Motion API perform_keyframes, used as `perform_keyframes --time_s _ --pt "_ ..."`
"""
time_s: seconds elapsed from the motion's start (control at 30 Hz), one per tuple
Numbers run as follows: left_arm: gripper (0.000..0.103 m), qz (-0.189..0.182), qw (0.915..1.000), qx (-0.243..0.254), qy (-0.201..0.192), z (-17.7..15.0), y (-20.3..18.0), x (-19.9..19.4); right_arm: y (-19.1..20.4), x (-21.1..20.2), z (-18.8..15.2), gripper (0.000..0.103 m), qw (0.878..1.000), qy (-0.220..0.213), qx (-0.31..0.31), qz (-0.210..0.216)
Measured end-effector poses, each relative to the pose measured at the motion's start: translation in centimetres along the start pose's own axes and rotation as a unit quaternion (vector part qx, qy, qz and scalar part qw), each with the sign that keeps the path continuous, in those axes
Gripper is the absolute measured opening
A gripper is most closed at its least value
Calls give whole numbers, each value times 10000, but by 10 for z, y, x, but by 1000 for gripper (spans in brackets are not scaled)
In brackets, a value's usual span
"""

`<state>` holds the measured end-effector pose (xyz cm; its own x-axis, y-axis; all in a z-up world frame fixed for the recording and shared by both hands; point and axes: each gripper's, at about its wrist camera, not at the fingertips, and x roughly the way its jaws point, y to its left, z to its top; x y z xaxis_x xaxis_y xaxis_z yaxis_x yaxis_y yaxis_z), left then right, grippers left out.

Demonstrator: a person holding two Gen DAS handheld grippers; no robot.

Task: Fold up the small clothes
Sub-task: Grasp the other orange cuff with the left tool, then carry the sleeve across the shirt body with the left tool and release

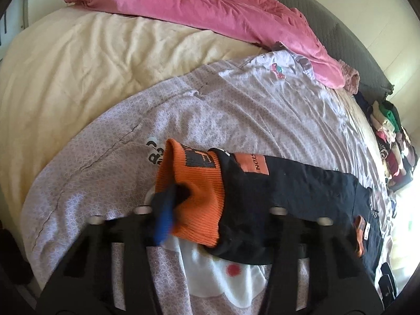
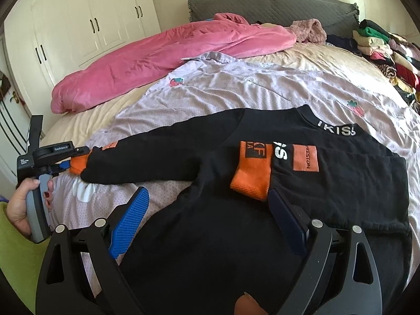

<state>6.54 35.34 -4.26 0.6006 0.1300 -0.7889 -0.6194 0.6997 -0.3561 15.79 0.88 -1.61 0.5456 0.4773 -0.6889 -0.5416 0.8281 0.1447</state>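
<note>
A small black sweater (image 2: 199, 210) with orange cuffs lies flat on the lilac sheet (image 2: 236, 92). One sleeve is folded across the chest, its orange cuff (image 2: 253, 176) lying by an orange patch (image 2: 305, 157). The other sleeve stretches left. My left gripper (image 2: 67, 166) is shut on that sleeve's orange cuff (image 1: 191, 197), with a blue finger (image 1: 164, 215) against it. My right gripper (image 2: 210, 204) is open and empty, low over the sweater body, its blue fingers (image 2: 130, 220) on either side of the folded cuff.
A pink duvet (image 2: 162, 60) lies across the far side of the bed. A pile of folded clothes (image 2: 388, 57) sits at the far right by the grey headboard (image 2: 270, 5). White wardrobe doors (image 2: 86, 21) stand beyond the bed's left side.
</note>
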Motion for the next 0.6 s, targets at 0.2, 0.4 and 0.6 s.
perform_keyframes --time_s 0.2,0.4,0.6 --pt "6 -213 9983 515 -193 -1 -22 -10 -12 -7 -6 92 9999 -1 138 -57" --pt "5 -691 9914 996 -502 -8 -52 -35 -27 -17 -8 92 9993 -65 331 -157" --pt "5 -1297 9803 1340 -643 -23 -95 -57 -46 -37 -7 92 9980 -215 502 -326"
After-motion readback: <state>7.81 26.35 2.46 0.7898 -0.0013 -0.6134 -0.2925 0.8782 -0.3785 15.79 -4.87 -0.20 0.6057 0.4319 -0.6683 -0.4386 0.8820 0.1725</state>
